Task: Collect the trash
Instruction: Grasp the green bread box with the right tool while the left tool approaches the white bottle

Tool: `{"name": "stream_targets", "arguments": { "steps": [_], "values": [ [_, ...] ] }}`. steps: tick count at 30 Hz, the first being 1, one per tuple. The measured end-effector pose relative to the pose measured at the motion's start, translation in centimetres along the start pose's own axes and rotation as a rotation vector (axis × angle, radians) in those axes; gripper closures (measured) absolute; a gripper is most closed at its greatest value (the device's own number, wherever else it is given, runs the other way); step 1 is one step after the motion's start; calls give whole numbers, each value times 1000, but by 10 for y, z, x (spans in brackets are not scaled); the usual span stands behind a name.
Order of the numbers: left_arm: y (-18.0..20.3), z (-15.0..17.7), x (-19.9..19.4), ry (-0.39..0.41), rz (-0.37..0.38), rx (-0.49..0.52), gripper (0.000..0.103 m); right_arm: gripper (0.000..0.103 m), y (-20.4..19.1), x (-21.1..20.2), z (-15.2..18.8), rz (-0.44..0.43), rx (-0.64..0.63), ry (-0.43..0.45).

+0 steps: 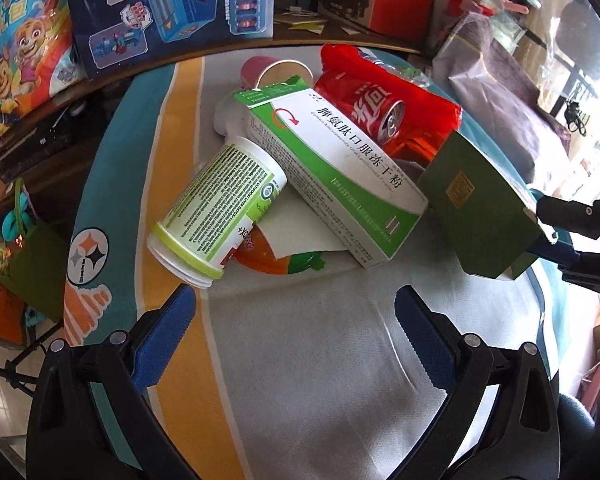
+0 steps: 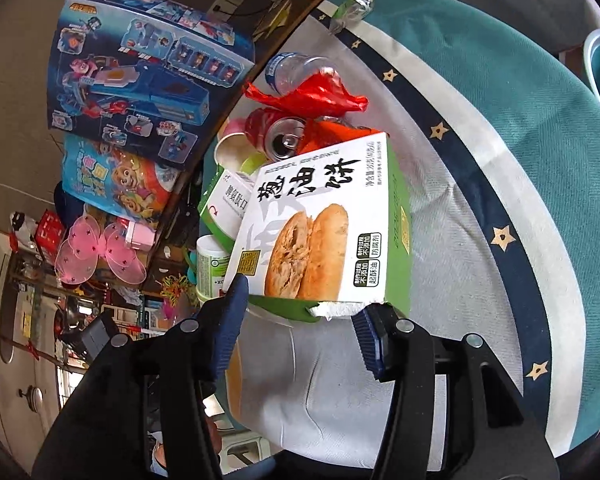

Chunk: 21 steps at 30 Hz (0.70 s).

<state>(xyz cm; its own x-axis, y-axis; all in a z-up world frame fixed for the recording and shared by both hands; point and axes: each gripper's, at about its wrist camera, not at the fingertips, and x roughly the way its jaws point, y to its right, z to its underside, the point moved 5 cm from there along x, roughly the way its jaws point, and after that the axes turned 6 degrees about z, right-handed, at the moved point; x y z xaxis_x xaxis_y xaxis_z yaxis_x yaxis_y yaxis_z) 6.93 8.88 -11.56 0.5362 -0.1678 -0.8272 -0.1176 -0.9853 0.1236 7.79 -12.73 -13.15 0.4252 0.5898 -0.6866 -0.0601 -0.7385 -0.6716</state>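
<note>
Between right gripper (image 2: 300,312) pads: pastry box (image 2: 324,232), near edge clamped.

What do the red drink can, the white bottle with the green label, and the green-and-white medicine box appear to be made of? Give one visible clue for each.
Red drink can: probably aluminium, glossy print, bare silvery top with a pull-tab opening.
White bottle: likely smooth opaque plastic, moulded screw threads at the open neck, glued paper or film label.
Medicine box: printed cardboard, sharp folded edges, slightly glossy face.
</note>
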Motion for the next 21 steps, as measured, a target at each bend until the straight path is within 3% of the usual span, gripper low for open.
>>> {"name": "stream_targets", "arguments": {
  "steps": [3,13,17,21],
  "values": [
    [2,-1,0,5,9,10,3,53,2,1,10,48,-49,-61],
    [15,-5,7,10,25,6,3,53,2,-20,38,381,-385,-20],
    [18,-1,6,6,6,14,3,54,15,2,40,392,-417,-36],
    [12,-1,2,2,-11,7,3,56,8,21,24,391,-480,45]
  ]
}}
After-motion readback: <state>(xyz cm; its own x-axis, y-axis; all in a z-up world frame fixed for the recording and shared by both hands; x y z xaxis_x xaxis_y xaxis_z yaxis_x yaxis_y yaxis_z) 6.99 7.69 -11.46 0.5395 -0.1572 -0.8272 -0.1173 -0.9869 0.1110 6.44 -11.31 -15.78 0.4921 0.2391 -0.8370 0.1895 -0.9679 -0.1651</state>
